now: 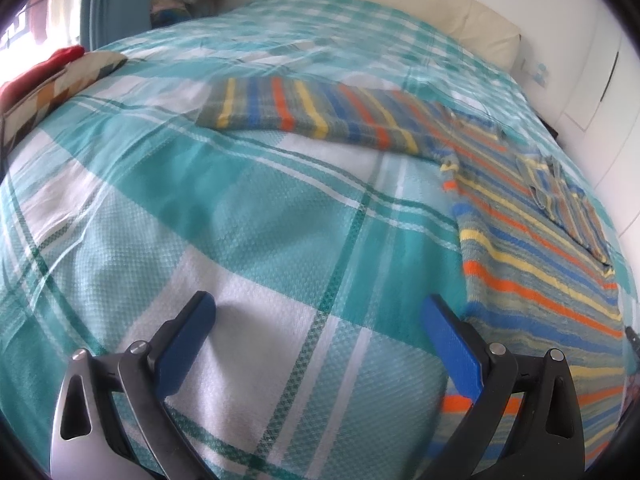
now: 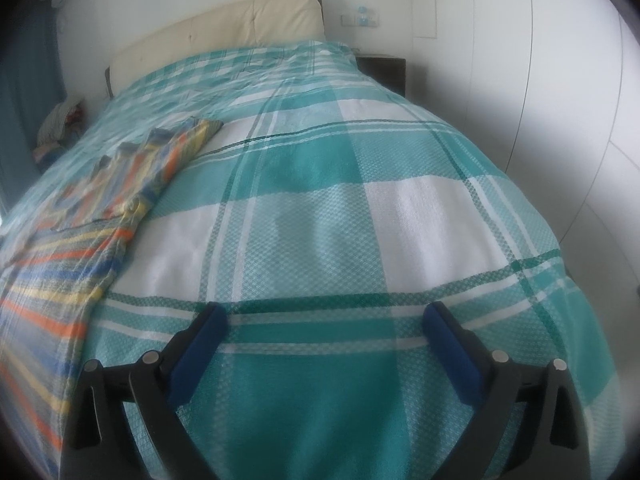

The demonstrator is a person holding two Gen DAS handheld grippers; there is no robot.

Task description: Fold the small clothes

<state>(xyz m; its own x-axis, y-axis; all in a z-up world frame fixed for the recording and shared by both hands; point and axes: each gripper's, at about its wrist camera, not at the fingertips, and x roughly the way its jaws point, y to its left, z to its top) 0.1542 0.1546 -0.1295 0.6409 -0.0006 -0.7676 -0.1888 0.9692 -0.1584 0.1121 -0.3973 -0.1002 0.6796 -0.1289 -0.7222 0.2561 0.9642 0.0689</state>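
Bedspread (image 1: 248,208) in teal and white plaid covers the bed, and a striped garment (image 1: 532,248) lies flat on it, one sleeve stretched out sideways. Left gripper (image 1: 318,316) hovers with its blue fingers spread wide, pinching nothing, the garment's hem just beside one finger. Right gripper (image 2: 326,322) is likewise spread and empty over bare plaid, the garment (image 2: 80,248) off to its side.

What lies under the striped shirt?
The striped shirt lies spread on the checked bedspread. The bedspread covers whatever is beneath it.
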